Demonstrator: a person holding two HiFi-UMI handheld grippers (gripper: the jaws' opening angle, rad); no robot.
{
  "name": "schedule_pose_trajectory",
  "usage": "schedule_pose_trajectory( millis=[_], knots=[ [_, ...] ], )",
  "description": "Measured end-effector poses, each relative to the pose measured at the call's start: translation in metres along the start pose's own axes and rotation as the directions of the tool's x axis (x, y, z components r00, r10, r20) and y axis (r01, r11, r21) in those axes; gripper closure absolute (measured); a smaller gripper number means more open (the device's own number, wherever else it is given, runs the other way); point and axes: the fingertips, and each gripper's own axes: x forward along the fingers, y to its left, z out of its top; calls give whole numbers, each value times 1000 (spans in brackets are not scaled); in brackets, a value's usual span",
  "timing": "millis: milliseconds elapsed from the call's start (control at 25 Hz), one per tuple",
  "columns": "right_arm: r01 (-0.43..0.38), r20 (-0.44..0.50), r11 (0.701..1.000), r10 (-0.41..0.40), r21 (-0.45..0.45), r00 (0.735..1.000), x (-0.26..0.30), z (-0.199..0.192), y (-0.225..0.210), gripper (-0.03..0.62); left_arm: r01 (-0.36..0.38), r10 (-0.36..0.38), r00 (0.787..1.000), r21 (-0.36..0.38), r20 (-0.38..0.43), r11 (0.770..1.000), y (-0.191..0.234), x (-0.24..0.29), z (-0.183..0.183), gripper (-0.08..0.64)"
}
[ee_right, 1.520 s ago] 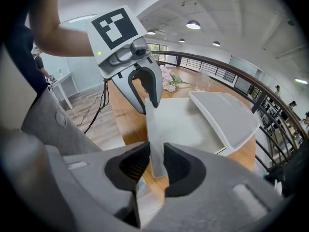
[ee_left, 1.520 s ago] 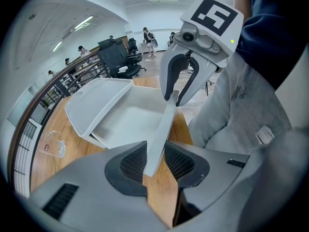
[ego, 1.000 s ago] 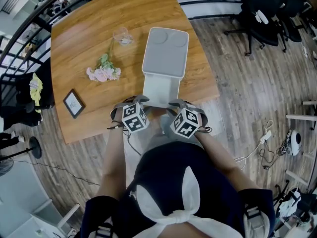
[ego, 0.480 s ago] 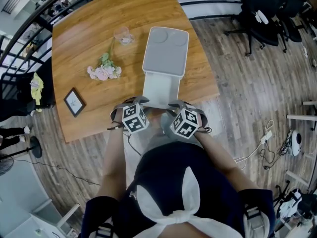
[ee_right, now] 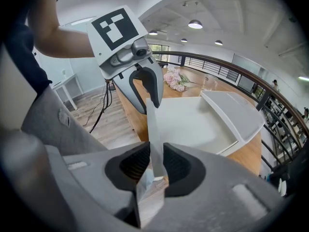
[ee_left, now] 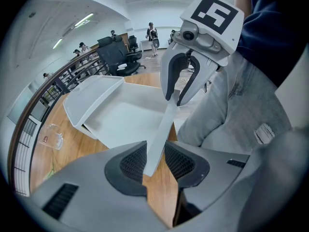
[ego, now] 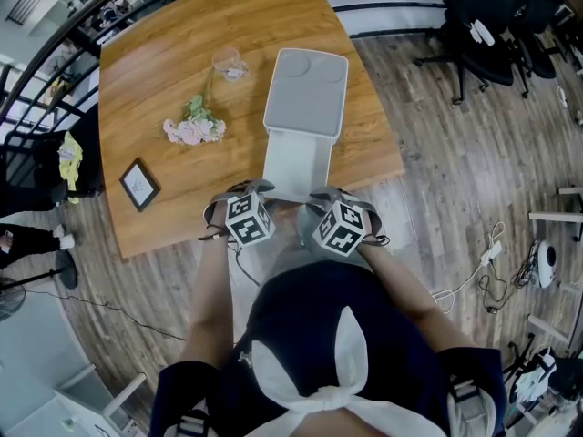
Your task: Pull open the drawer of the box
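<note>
The white box (ego: 305,94) sits on the wooden worktop (ego: 164,53) with its drawer (ego: 296,162) drawn well out towards the person, the drawer's front reaching about the near edge of the worktop. Both tools are on that thin front wall (ee_left: 161,129). The left hand-held gripper (ego: 248,189) has its jaws pinching the wall near its left end, and its own view shows the dark ribbed pads (ee_left: 133,163) pressed against either face of the white panel. The right hand-held gripper (ego: 326,192) is clamped on the same wall near the other end, its pads (ee_right: 176,166) tight on the panel in its own view. Each tool shows in the other's view across the open, empty-looking drawer tray. Off to the left of the box lie a bunch of pink flowers (ego: 193,127) and a clear glass (ego: 228,65), both apart from the box, and a small dark picture frame (ego: 138,186) rests near the worktop's left edge. Black office chairs (ego: 492,16) stand on the plank floor beyond.
</note>
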Motion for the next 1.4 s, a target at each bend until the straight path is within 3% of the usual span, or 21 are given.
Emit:
schedule_pose_trajectory(
  millis=[1400],
  knots=[
    [-44,-4,999,44,6,999,-3,-5,33,507,24,-25,999,-19,-26,1000,-31,-4,-11,431]
  ],
)
